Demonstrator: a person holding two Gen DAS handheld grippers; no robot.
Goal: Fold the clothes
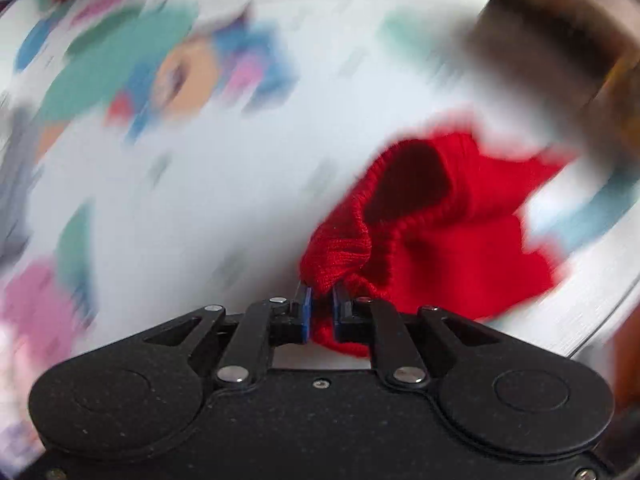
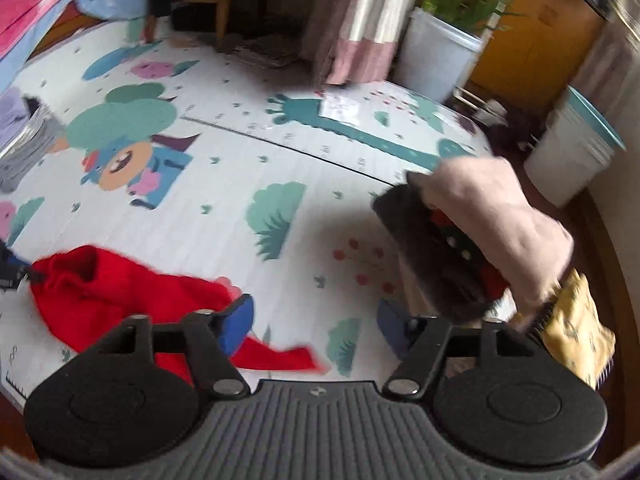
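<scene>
A red knit garment (image 1: 440, 232) lies on a white play mat (image 1: 224, 184) printed with cartoon figures. My left gripper (image 1: 320, 304) points steeply down and is shut on a bunched ribbed edge of the garment, with the cloth squeezed between the blue pads. The left wrist view is smeared by motion. In the right wrist view the same red garment (image 2: 120, 292) lies spread at the lower left. My right gripper (image 2: 316, 324) hovers over the mat (image 2: 320, 208), open, with nothing between its blue pads (image 2: 240, 320). Its left finger is above the garment's edge.
A heap of clothes sits at the mat's right edge: a pale pink piece (image 2: 492, 208), a dark grey one (image 2: 432, 248) and a yellow one (image 2: 576, 320). Folded grey clothes (image 2: 28, 140) lie at the left. A white planter (image 2: 436, 56) and a white bin (image 2: 568, 148) stand beyond the mat.
</scene>
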